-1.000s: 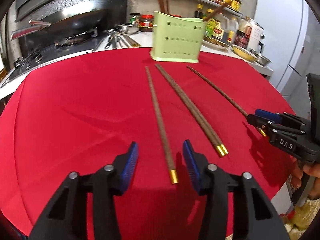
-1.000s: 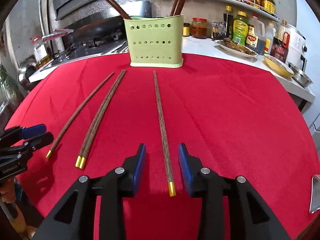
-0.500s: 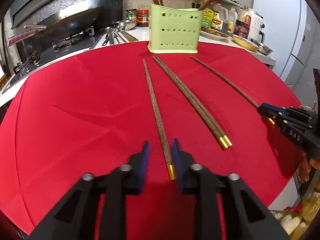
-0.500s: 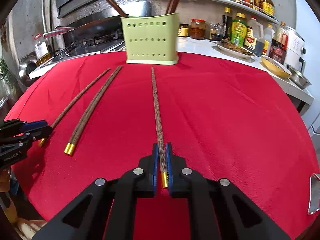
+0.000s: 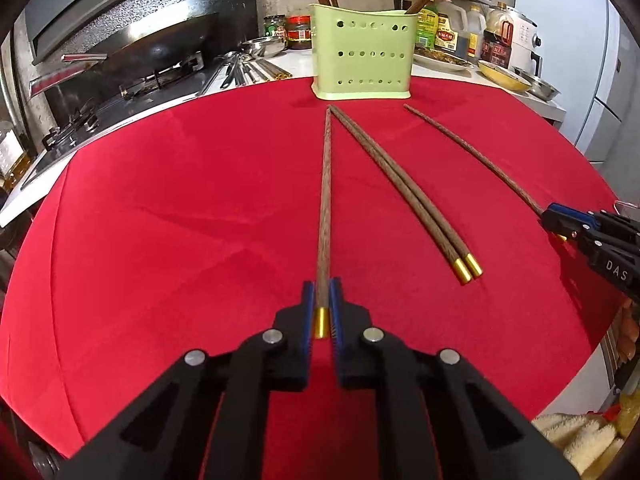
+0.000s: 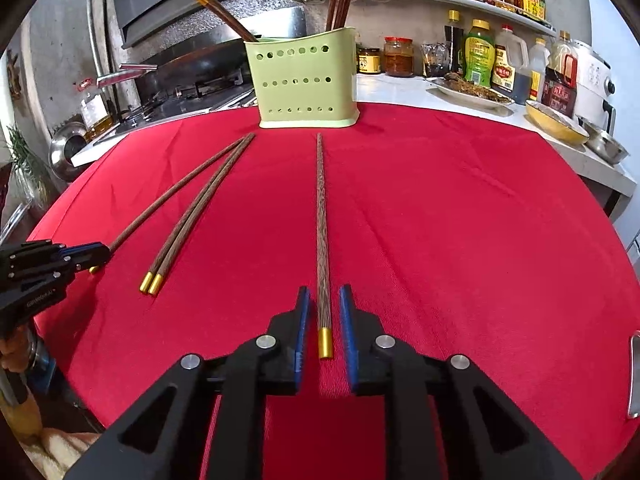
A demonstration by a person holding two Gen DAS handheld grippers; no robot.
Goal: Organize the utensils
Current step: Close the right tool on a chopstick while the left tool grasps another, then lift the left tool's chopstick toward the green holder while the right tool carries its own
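While gripped, chopstick (image 5: 323, 208) points at holder (image 5: 362, 62)

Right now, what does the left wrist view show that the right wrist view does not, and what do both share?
Only the left wrist view: the left gripper clamped on the left chopstick near its gold cap, and metal utensils on the counter by the stove.
Only the right wrist view: the right gripper, its jaws just opening, standing clear on either side of the right chopstick.
Both: the green holder with chopsticks in it, the paired chopsticks lying side by side, the red cloth.
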